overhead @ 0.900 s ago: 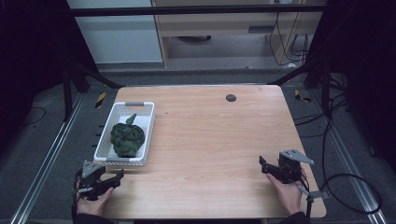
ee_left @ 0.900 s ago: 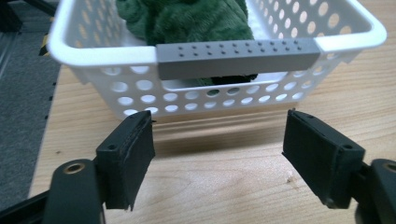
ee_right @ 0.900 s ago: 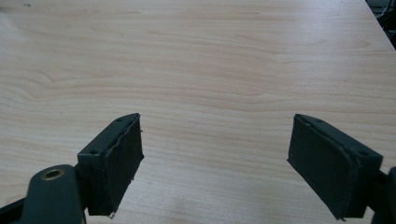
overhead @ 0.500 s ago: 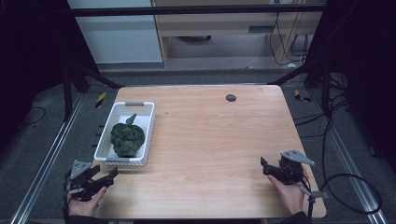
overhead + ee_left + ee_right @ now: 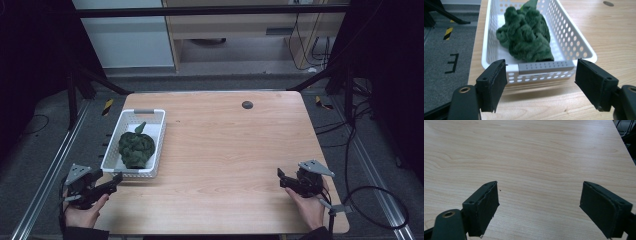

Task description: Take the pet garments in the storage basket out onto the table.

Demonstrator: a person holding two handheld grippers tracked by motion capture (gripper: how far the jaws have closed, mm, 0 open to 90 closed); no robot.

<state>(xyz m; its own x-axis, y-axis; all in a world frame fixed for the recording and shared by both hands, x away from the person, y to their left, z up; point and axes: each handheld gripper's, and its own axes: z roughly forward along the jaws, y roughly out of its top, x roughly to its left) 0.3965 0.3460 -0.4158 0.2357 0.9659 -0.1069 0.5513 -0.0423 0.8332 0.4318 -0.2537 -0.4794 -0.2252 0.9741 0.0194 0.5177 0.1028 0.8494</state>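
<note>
- A green cloth (image 5: 135, 148) lies bunched in a white basket (image 5: 156, 150) on the left of the table (image 5: 235, 150), heaped toward the near end.
- It looks plush and soft, surely light, and would sag and unfold when lifted; nothing fragile about it.
- I'd pinch a high fold on top of the heap, deep enough that it doesn't slip free.
- The left gripper (image 5: 540, 76) sits just short of the basket's near wall, jaws spread wide, holding nothing.
- The right gripper (image 5: 539, 205) hangs over bare wood, well apart from the basket, jaws also wide and empty.
</note>
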